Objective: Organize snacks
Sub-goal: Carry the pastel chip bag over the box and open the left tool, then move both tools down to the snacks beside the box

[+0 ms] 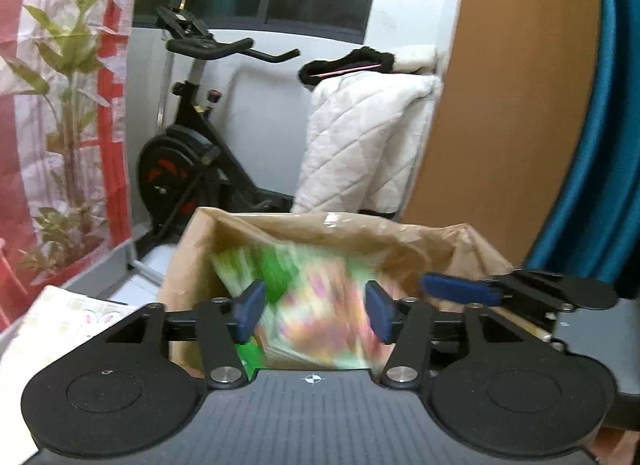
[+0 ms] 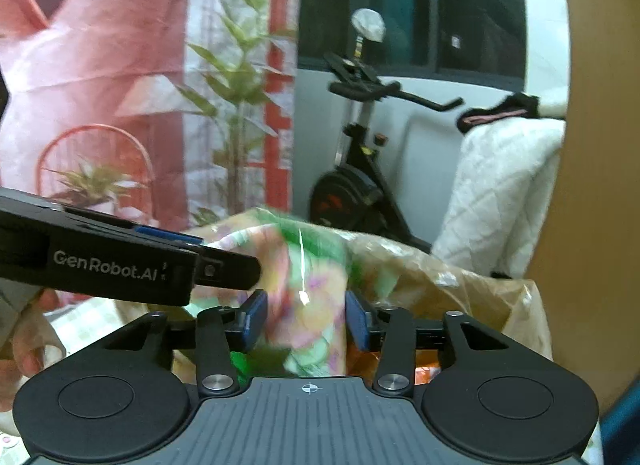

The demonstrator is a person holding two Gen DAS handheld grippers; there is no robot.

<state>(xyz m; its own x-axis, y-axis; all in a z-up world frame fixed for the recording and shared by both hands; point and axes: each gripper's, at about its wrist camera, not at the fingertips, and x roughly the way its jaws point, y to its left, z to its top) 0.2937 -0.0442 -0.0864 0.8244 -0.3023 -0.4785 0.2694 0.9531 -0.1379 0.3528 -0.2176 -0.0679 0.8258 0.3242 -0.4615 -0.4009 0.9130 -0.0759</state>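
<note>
A brown paper bag (image 1: 400,241) stands open in front of both grippers. My left gripper (image 1: 314,315) hovers over its mouth, open, with a blurred pink, orange and green snack packet (image 1: 320,305) in the gap and no pad pressing on it. Green packets (image 1: 276,269) lie deeper in the bag. Seen from the right wrist, the same snack packet (image 2: 304,285) stands upright between the pads of my right gripper (image 2: 306,321), which is open. My left gripper (image 2: 236,265) reaches in from the left edge, over the bag (image 2: 440,277).
An exercise bike (image 1: 188,169) and a white quilted blanket (image 1: 360,145) stand behind the bag. A wooden panel (image 1: 512,105) and a teal curtain (image 1: 600,145) close off the right. A red printed curtain (image 1: 60,105) hangs left. A person's hand (image 2: 28,345) holds the left gripper.
</note>
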